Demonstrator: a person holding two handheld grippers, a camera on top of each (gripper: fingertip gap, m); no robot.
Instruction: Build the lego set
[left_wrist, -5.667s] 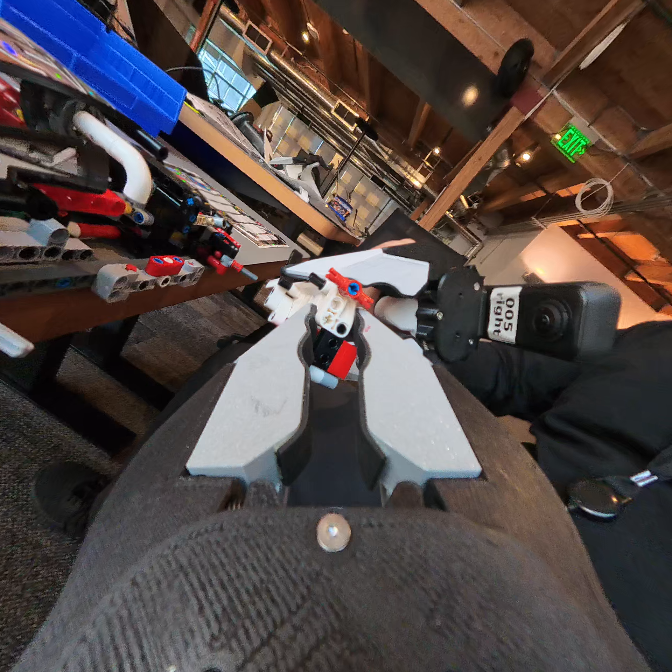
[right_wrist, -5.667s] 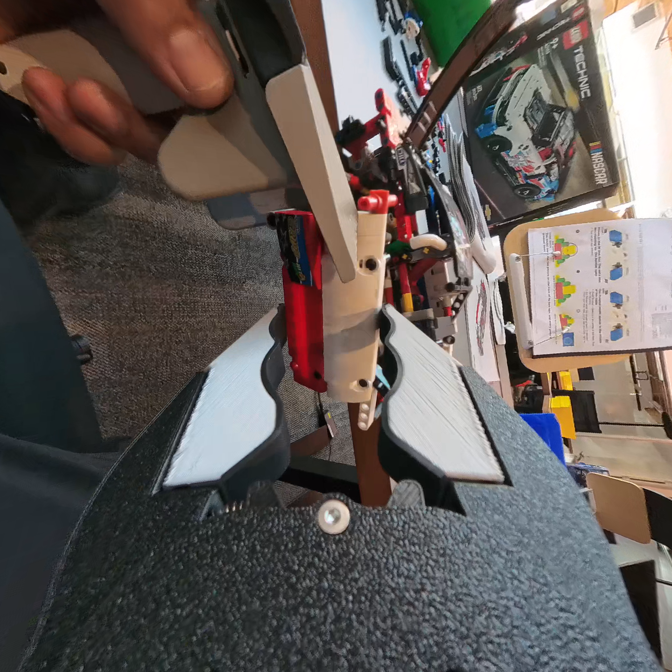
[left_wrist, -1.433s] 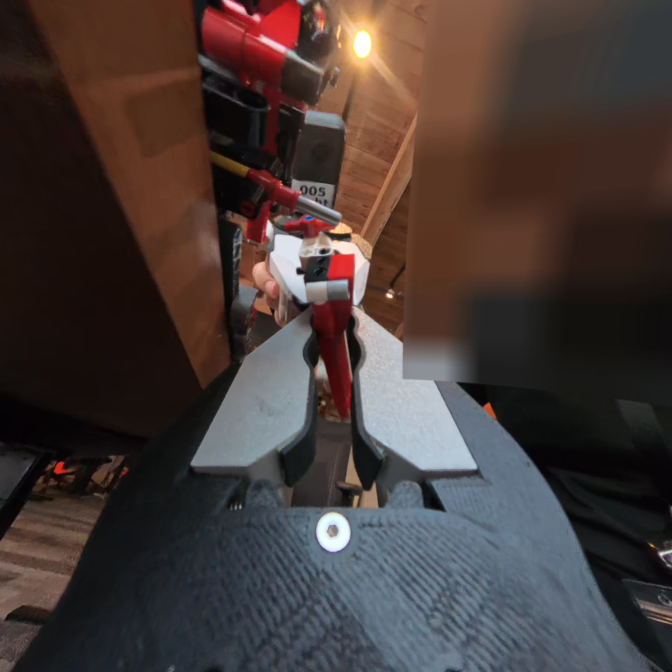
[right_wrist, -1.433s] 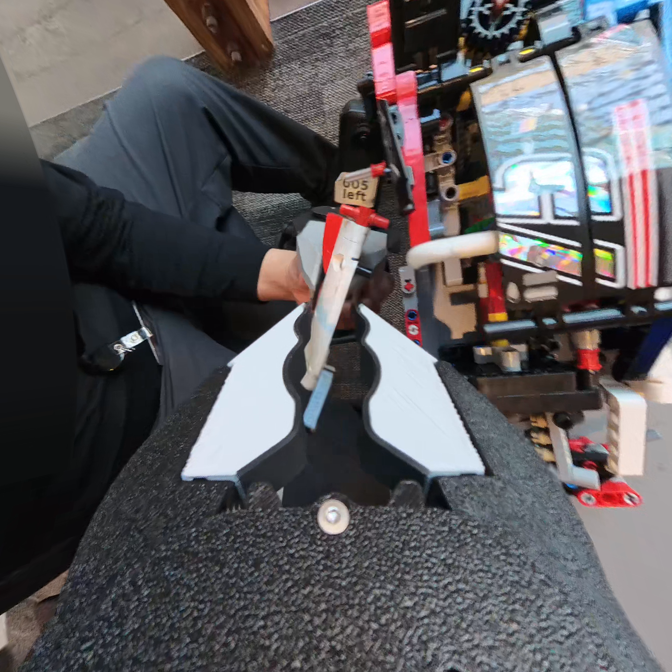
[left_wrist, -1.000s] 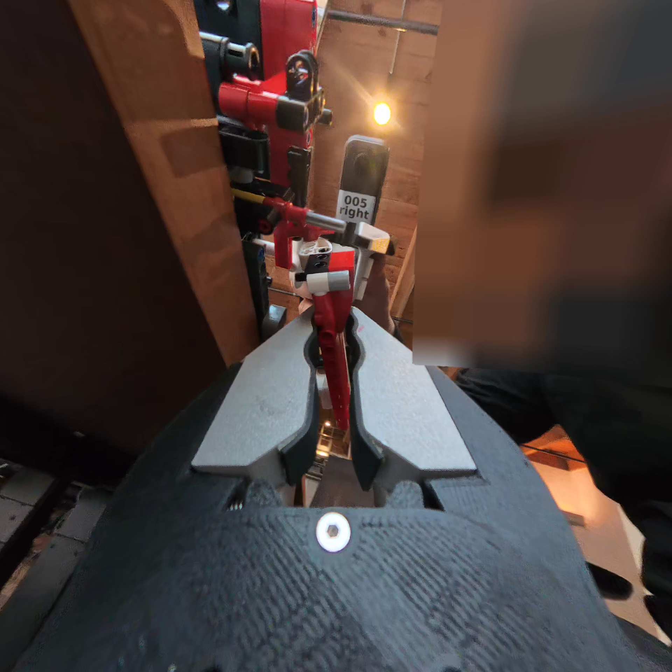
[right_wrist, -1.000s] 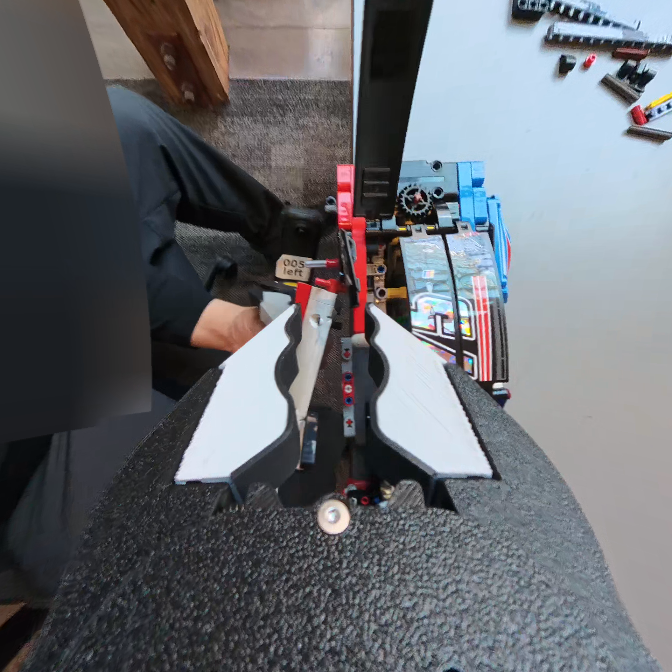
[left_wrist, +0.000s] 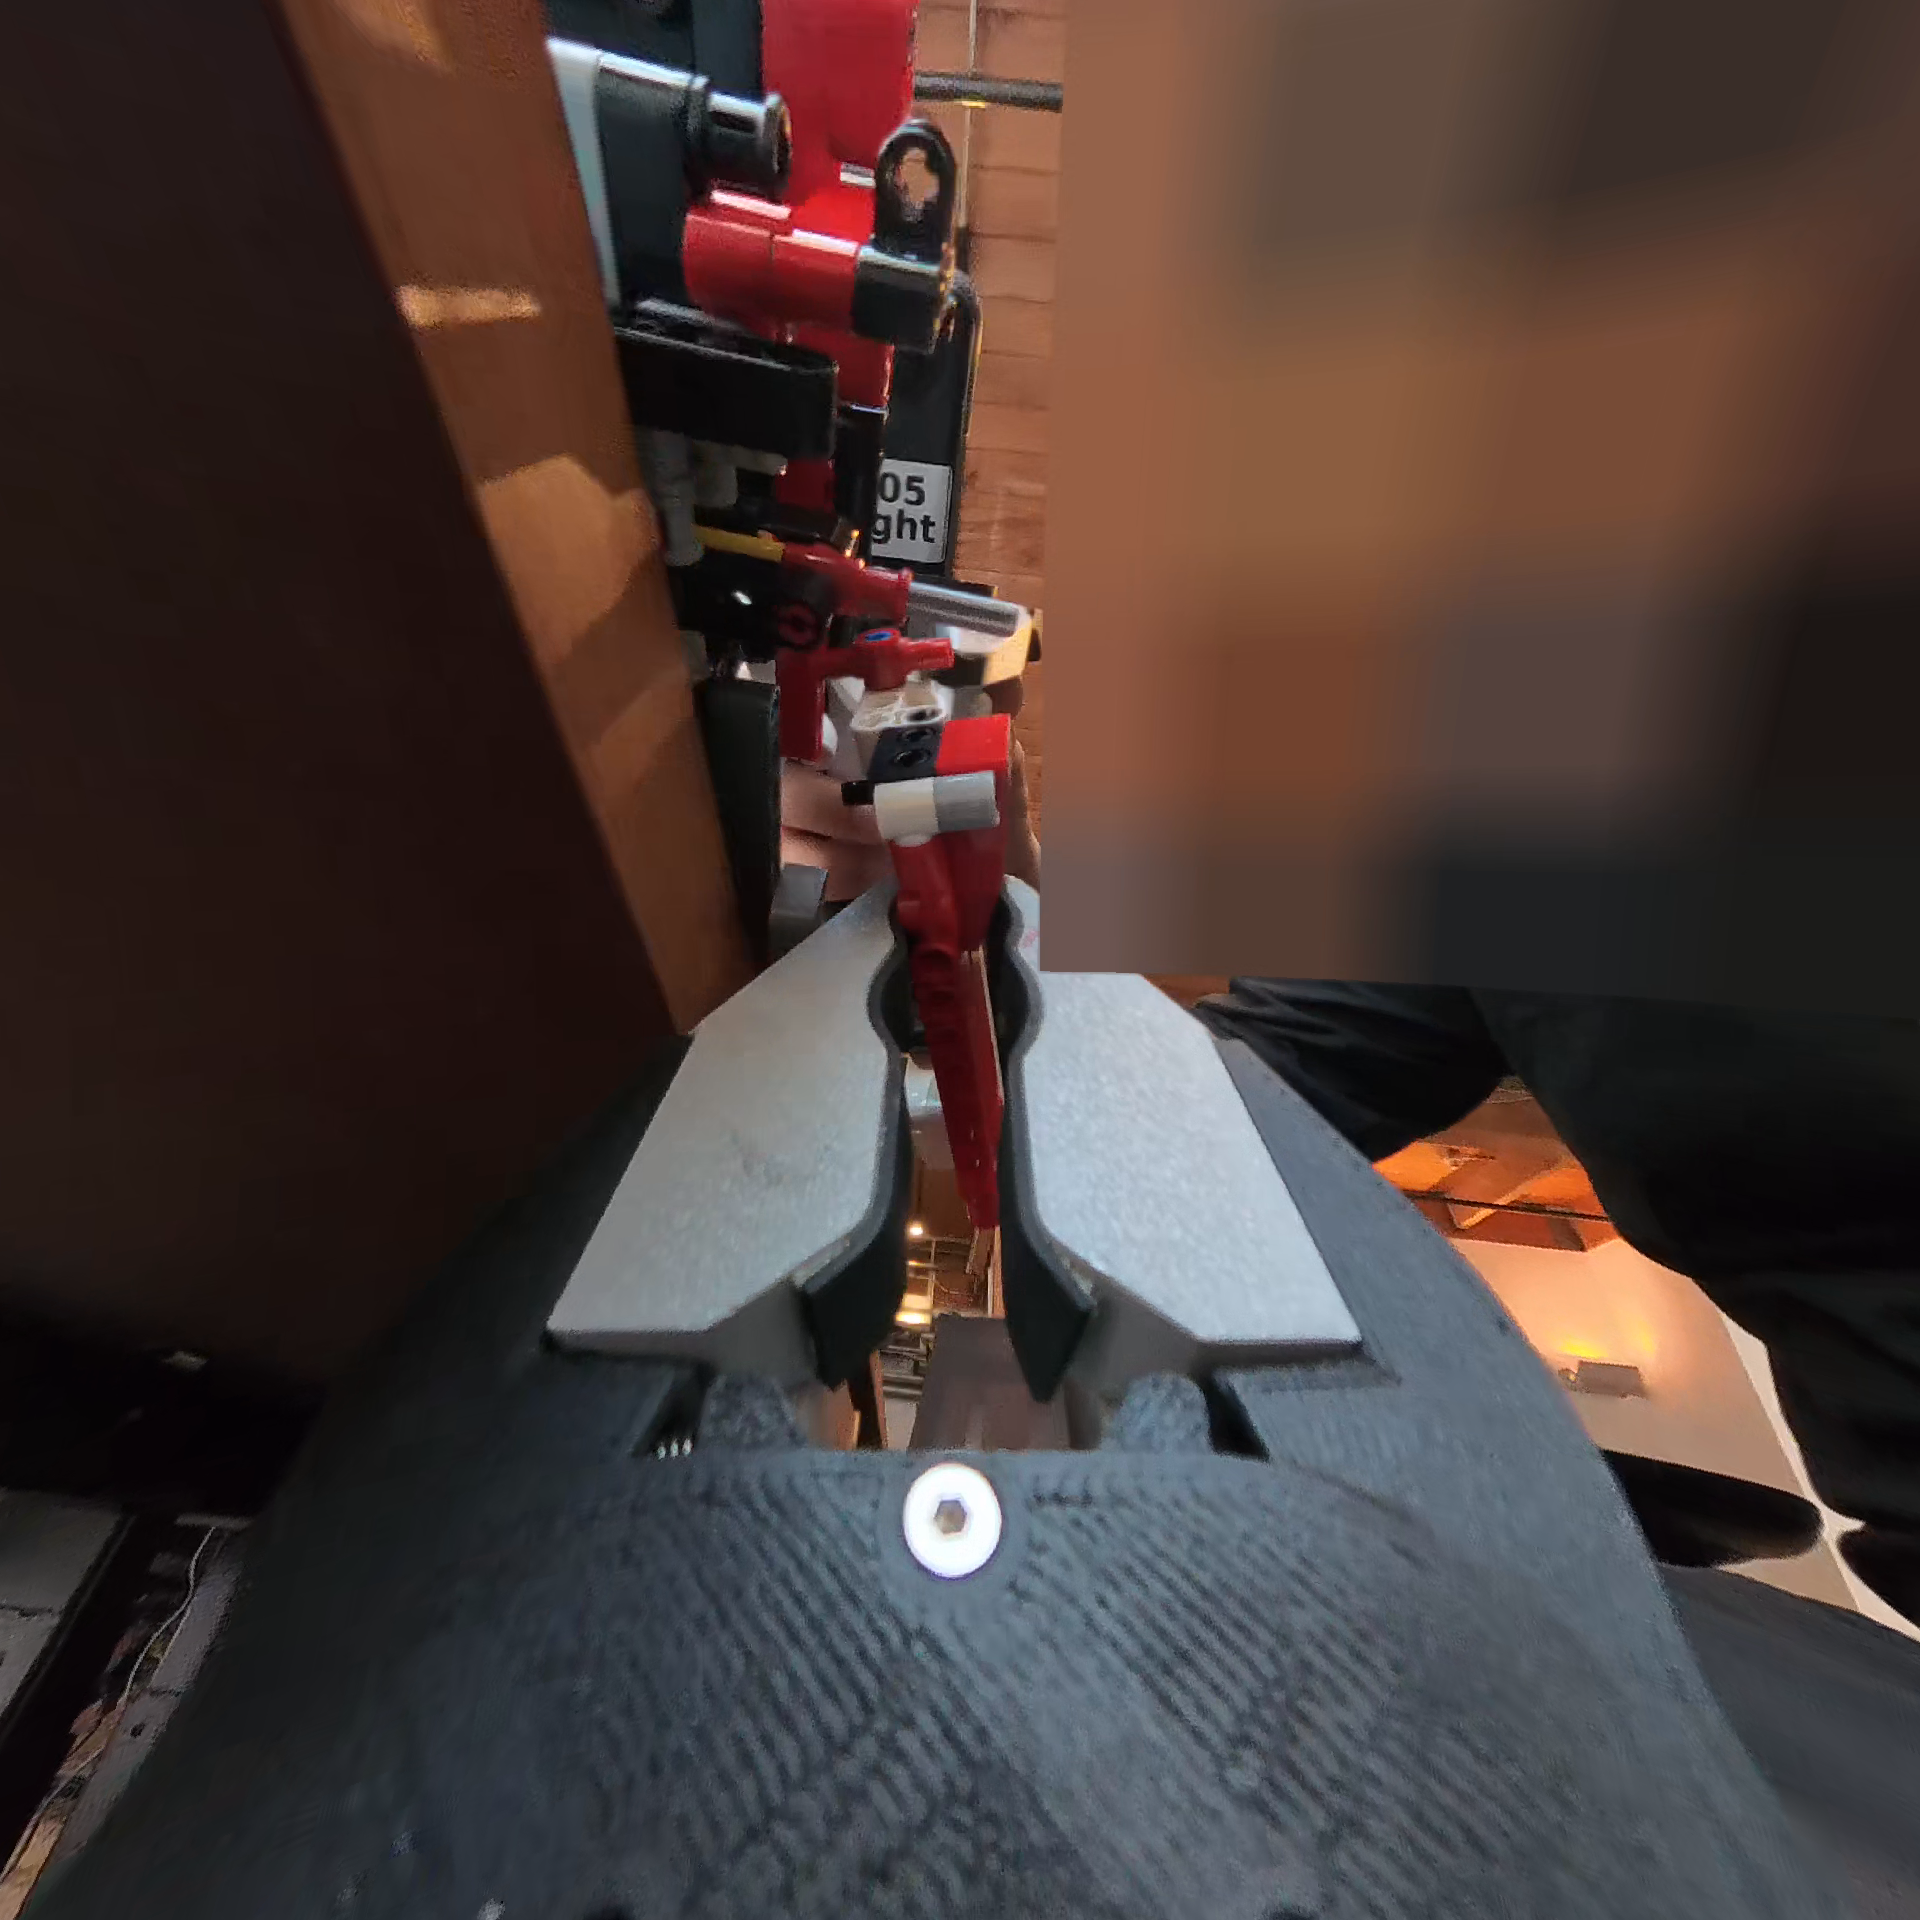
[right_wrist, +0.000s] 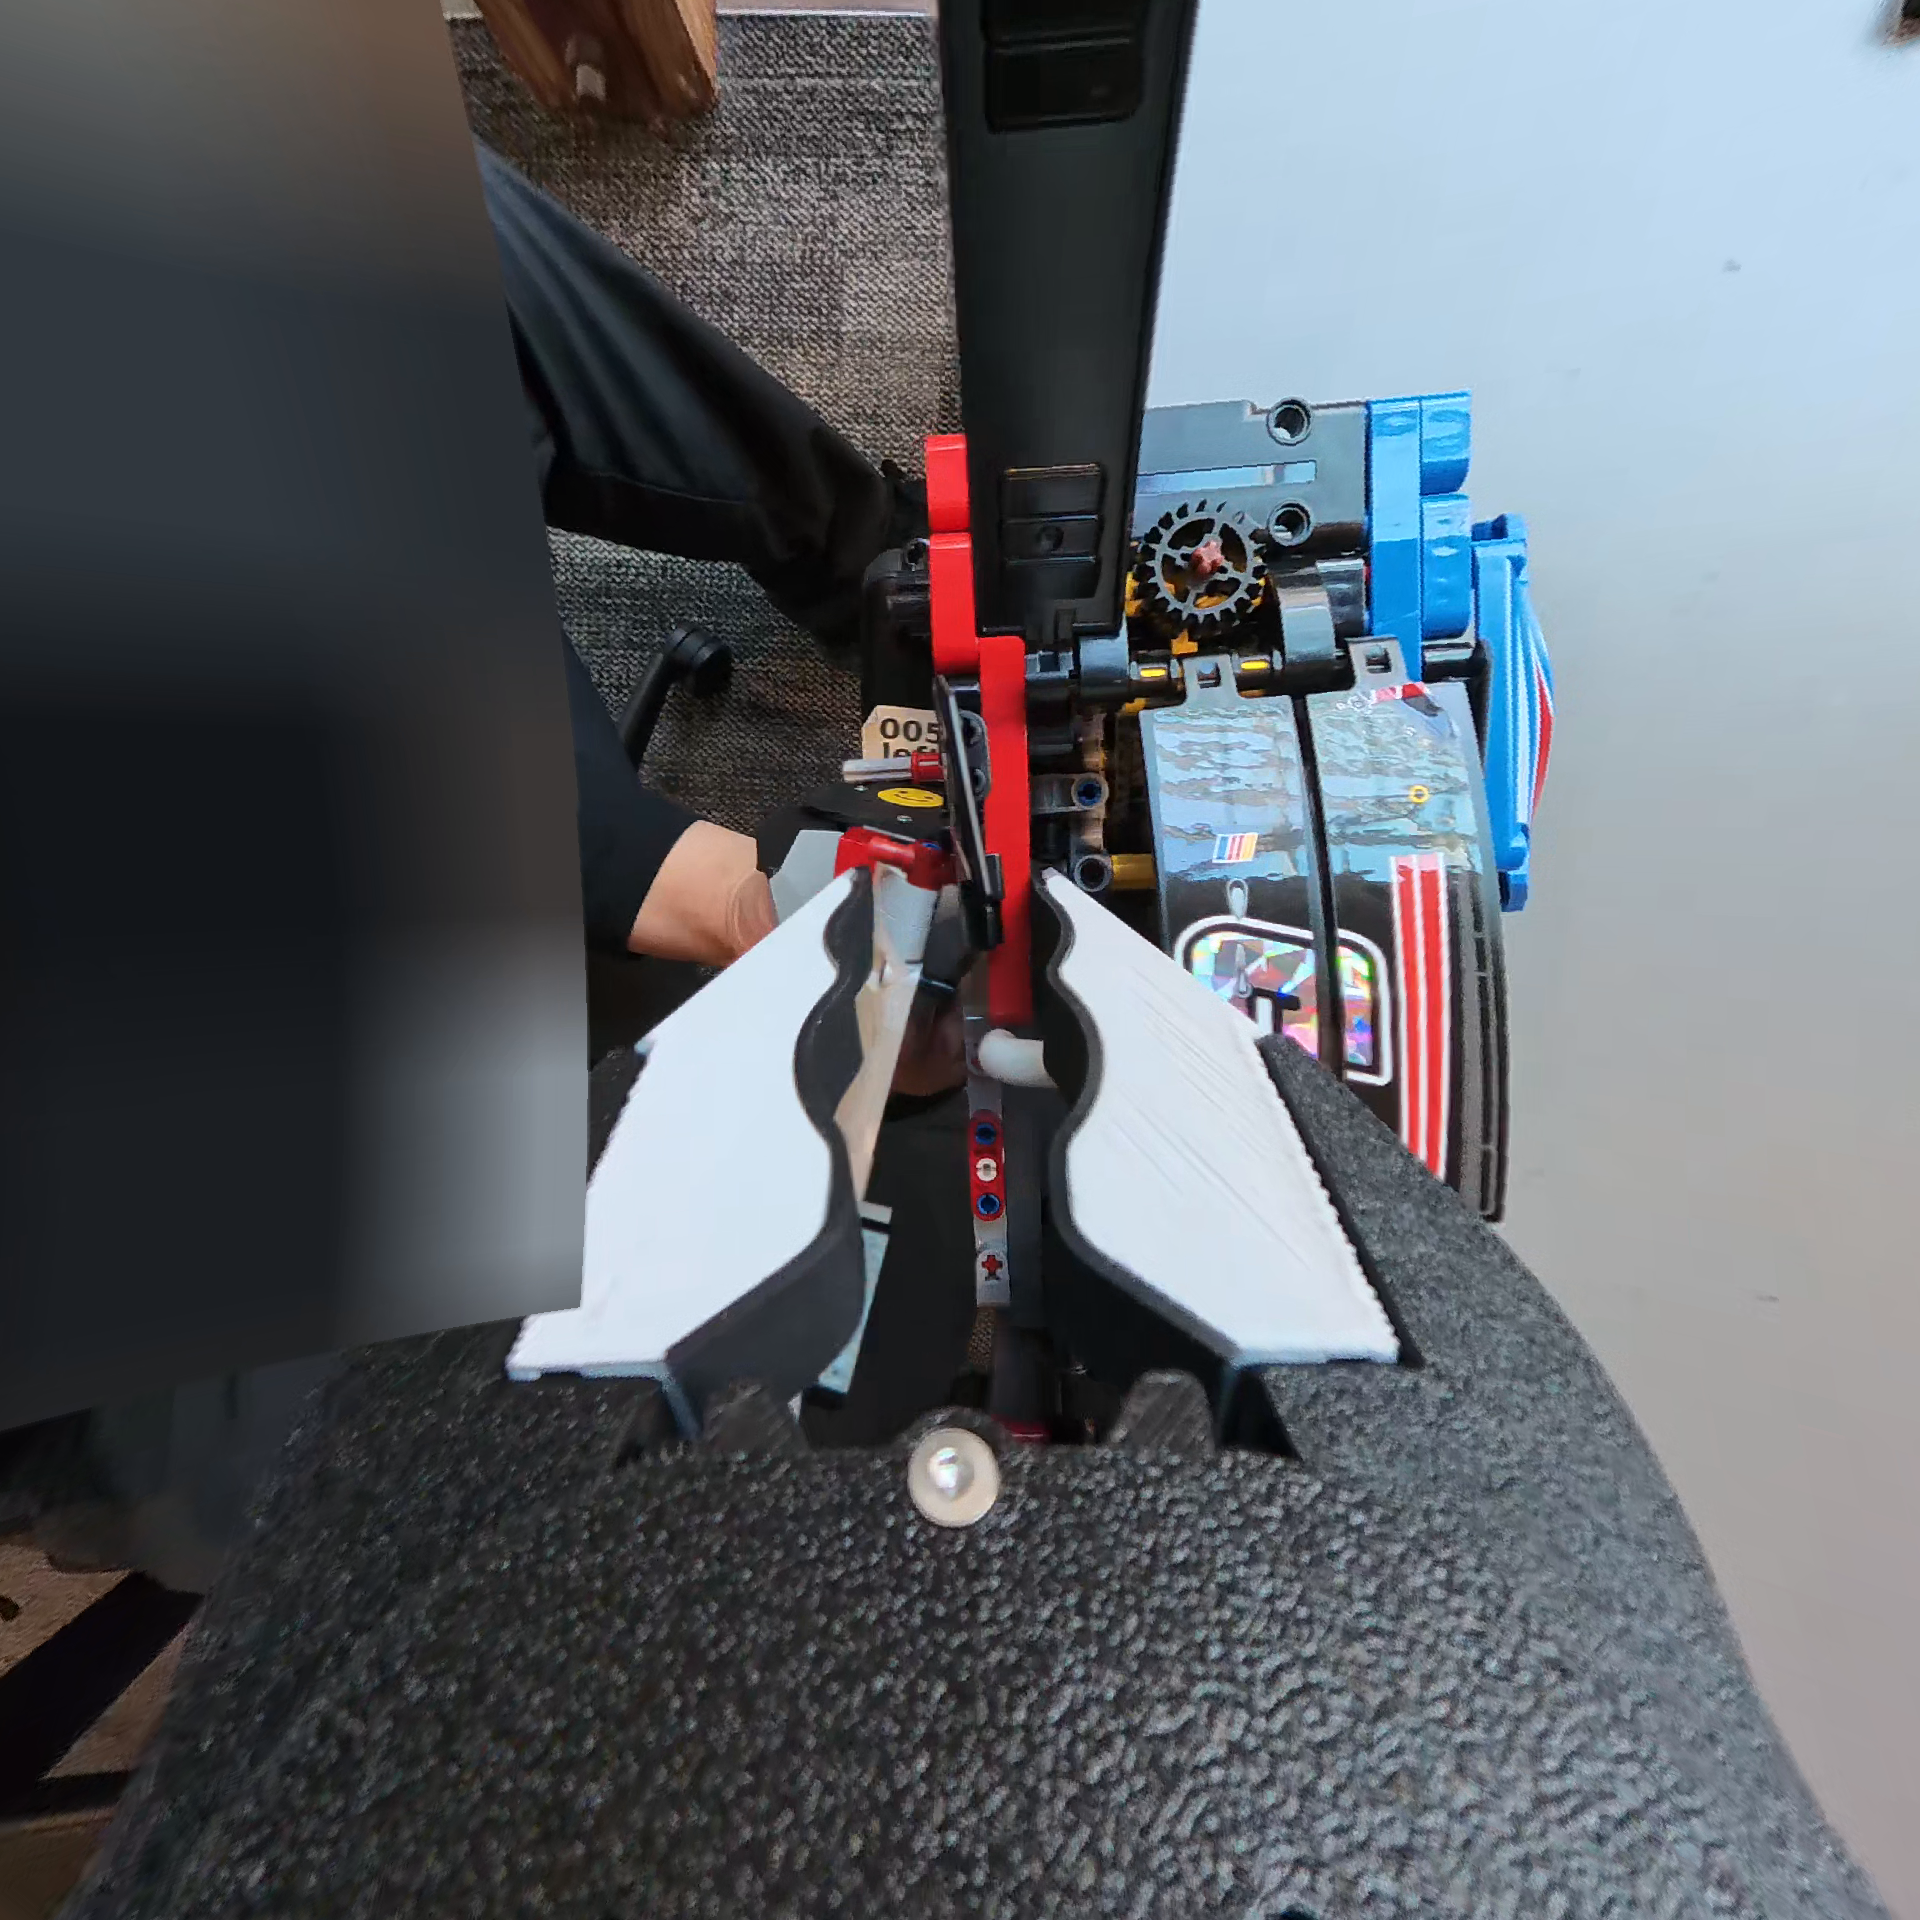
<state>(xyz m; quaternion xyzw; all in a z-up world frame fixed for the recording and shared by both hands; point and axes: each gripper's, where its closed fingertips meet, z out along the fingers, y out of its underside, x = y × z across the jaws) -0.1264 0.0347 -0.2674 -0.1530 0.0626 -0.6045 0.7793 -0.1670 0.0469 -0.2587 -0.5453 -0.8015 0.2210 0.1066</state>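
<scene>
Left gripper (left_wrist: 948, 914), black textured body, grey fingers (left_wrist: 769, 1153) with black wavy pads, silver hex screw (left_wrist: 952, 1519), right gripper (right_wrist: 951, 904), black pebbled body, white fingers (right_wrist: 707, 1174), person's black sleeve (right_wrist: 665, 416).

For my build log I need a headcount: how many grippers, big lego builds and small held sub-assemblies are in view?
Grippers: 2, the left gripper and the right gripper
Car build: 1
Red and white sub-assembly: 1, clamped in the left gripper
Total: 4
</scene>
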